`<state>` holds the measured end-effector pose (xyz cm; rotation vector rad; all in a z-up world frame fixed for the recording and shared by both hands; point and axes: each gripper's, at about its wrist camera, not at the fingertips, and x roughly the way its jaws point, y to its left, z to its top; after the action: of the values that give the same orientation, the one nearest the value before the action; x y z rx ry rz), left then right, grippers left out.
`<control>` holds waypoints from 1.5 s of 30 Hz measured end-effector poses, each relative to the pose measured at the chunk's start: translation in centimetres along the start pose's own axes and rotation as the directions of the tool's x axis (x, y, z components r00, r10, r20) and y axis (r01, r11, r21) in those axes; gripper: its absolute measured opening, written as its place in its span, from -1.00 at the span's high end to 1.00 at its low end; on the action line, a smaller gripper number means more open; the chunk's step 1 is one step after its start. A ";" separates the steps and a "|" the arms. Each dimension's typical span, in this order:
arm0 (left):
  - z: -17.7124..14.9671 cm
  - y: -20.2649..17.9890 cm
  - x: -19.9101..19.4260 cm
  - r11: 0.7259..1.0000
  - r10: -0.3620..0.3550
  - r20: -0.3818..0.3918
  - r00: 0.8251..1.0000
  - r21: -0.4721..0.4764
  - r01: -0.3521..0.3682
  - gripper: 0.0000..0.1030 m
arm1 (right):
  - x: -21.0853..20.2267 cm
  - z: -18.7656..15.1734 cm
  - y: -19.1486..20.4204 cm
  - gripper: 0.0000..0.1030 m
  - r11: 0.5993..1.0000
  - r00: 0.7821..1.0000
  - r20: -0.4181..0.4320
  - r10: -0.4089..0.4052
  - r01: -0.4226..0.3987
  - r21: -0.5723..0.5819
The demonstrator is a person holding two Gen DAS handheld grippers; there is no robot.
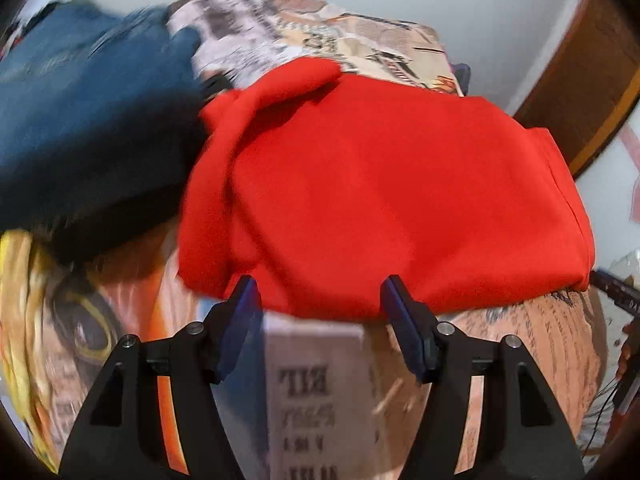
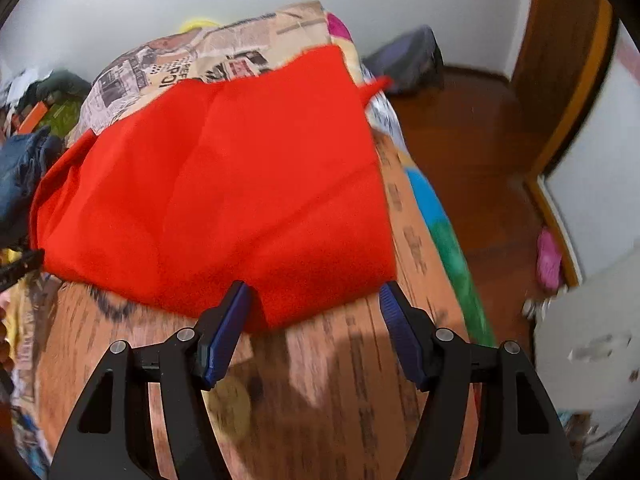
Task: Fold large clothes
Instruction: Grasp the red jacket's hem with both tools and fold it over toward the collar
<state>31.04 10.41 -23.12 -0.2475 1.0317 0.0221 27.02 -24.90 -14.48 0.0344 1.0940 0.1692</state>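
A large red garment [image 1: 380, 192] lies folded over on the bed's newspaper-print sheet [image 1: 320, 36]. In the right wrist view it [image 2: 224, 184] spreads across the middle of the bed. My left gripper [image 1: 318, 296] is open and empty, its blue pads just at the garment's near edge. My right gripper [image 2: 314, 300] is open and empty too, with the near hem of the garment between and just beyond its fingertips. Both views are motion-blurred.
A pile of blue denim and dark clothes [image 1: 80, 120] lies left of the red garment, and also shows in the right wrist view [image 2: 20, 172]. The bed's right edge [image 2: 440, 220] drops to a wooden floor [image 2: 480, 160]. A wooden door frame [image 2: 568, 80] stands at the right.
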 end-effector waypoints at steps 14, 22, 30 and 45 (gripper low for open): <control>-2.1 5.3 0.9 0.863 -0.312 0.042 0.949 -0.405 0.301 -0.25 | 2.4 -0.9 -2.8 -0.24 0.815 0.931 0.037 0.362 -0.335 0.473; -0.9 6.7 4.4 0.735 -0.427 0.108 0.898 -0.537 0.414 -0.25 | 4.6 1.3 -1.6 -0.30 0.772 0.925 0.125 0.359 -0.369 0.517; 1.0 4.9 5.3 0.776 -0.357 0.101 0.928 -0.521 0.356 -0.14 | 4.8 2.1 -0.2 0.46 0.778 0.909 0.158 0.385 -0.412 0.474; -2.2 -1.7 -3.3 0.953 -0.264 0.020 0.964 -0.146 0.264 0.71 | -3.1 0.0 -0.6 0.80 0.879 0.915 0.213 0.342 -0.392 0.271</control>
<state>27.74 8.57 -21.08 -0.5193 0.9904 -0.1442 25.73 -25.95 -11.78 0.5355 0.9356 0.3310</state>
